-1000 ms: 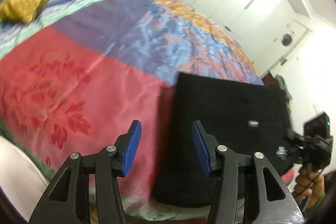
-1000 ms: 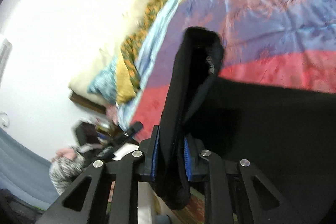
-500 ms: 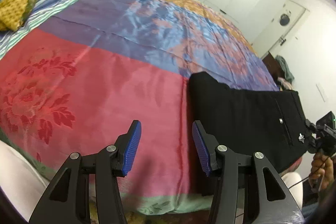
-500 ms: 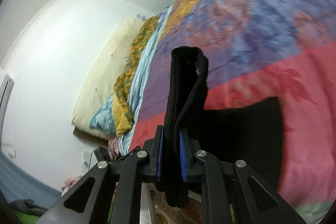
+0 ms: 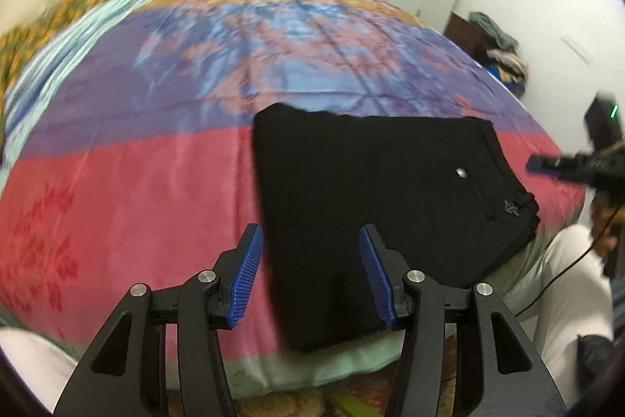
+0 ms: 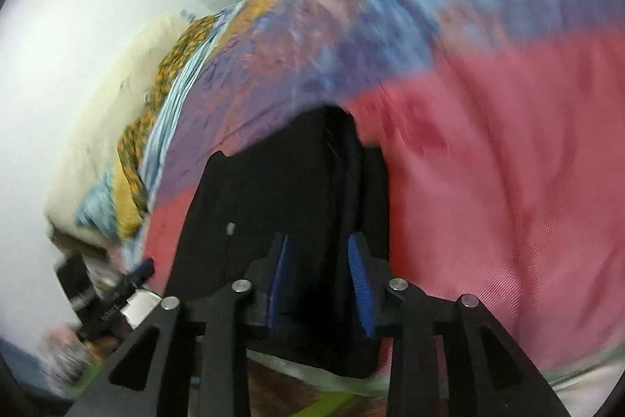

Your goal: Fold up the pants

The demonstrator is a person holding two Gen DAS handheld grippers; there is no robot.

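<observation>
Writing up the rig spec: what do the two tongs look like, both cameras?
Both match: the left tongs and right tongs have black angular arms with triangular cut-outs, silver round bolt heads at the joints, and ribbed blue pads inside each finger. A thin black cable trails below the right one.

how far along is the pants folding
Mostly done: the black pants lie folded into a compact rectangle on the bedspread. In hand: nothing firmly; the left tongs hang open and empty above the near edge, and the right tongs look parted at the waistband end. Left: perhaps a final fold or smoothing.
</observation>
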